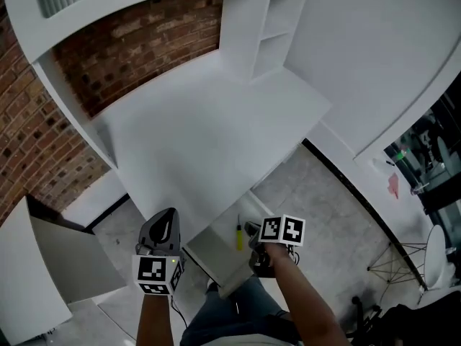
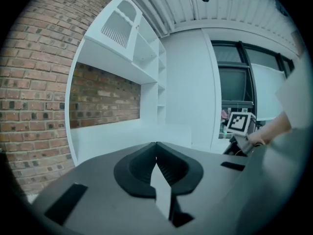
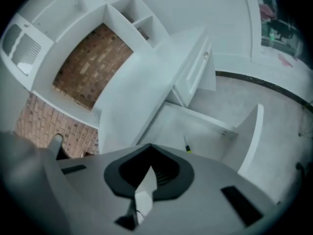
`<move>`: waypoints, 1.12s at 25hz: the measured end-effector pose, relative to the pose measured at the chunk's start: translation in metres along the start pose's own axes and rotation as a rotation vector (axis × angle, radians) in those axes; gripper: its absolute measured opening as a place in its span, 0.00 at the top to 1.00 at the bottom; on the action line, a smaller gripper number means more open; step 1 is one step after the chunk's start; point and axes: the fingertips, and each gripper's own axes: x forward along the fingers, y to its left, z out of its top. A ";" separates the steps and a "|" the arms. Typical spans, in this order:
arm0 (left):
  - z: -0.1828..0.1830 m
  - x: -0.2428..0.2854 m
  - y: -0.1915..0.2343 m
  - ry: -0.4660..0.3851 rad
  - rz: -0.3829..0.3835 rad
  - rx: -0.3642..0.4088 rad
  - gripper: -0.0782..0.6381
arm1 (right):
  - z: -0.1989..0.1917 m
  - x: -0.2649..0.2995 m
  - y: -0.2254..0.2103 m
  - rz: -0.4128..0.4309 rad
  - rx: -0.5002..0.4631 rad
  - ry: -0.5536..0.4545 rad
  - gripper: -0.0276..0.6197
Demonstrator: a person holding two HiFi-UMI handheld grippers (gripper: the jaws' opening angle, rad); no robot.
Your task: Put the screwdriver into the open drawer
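While the screwdriver [image 1: 239,236] lay on the bottom of the open drawer [image 1: 212,252], nothing was touching it. Its yellow handle pointed toward the person and its thin shaft toward the table [image 1: 216,128]. In the head view the right tongs [image 1: 252,231] hung just to the right of it, above the drawer and clear of the tool. In the right gripper view the screwdriver [image 3: 186,145] showed just beyond the right tongs [image 3: 149,147] and a little to the right. Its handle end was partly cut off by their grey body. The jaws of the right tongs were pressed together with nothing between them.

The left tongs [image 1: 168,215] were held farther off, past the drawer's left side and near the table's front edge, well apart from the screwdriver. Their jaws, seen in the left gripper view, were likewise pressed together and empty [image 2: 156,145]. They pointed across the table toward the brick wall [image 2: 102,99].

The drawer [image 3: 205,126] stood pulled out from under the white table, over a speckled grey floor [image 1: 346,222]. White shelves [image 1: 274,27] rose at the table's far corner.
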 end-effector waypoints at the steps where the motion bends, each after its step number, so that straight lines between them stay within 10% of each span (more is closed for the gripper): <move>1: 0.003 0.002 -0.001 -0.008 -0.009 -0.002 0.87 | 0.006 -0.013 0.012 0.030 -0.033 -0.038 0.94; 16: 0.080 -0.015 -0.032 -0.205 -0.048 0.050 0.87 | 0.068 -0.200 0.108 0.093 -0.627 -0.829 0.94; 28: 0.125 -0.037 -0.063 -0.326 -0.098 0.134 0.87 | 0.067 -0.257 0.118 -0.025 -0.804 -0.968 0.95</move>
